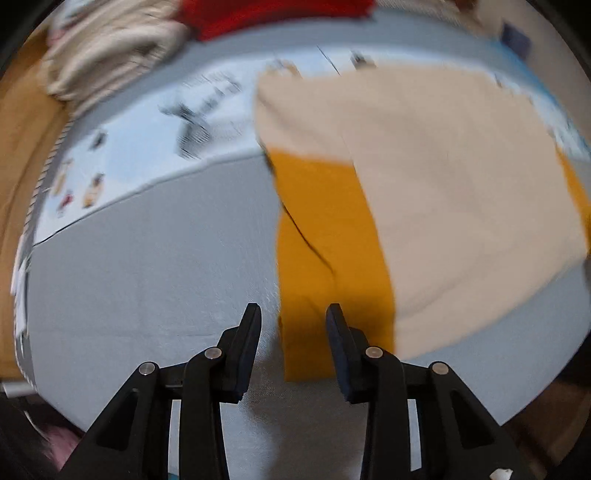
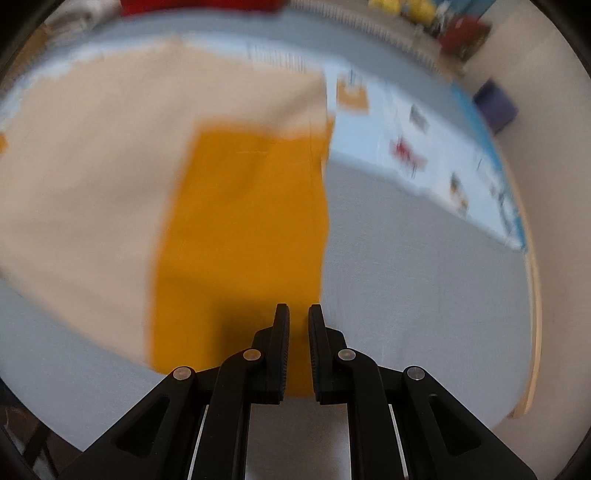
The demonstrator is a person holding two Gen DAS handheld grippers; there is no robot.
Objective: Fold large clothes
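Observation:
A large garment lies flat on the grey mat: a cream body [image 1: 454, 192] with a mustard-orange sleeve [image 1: 328, 251] folded along its left side. In the right wrist view the cream body [image 2: 92, 177] is at left and another orange sleeve [image 2: 243, 236] runs down its right side. My left gripper [image 1: 293, 314] is open, its jaws either side of the sleeve's near end, just above it. My right gripper [image 2: 298, 314] has its jaws a narrow gap apart over the lower right corner of the orange sleeve, holding nothing. Both views are blurred by motion.
A pile of beige clothes [image 1: 110, 48] and a red garment [image 1: 266, 14] lie at the far edge. A pale blue printed play mat [image 1: 147, 140] borders the grey mat [image 2: 406, 277]. A dark blue box [image 2: 495, 103] and toys stand far right.

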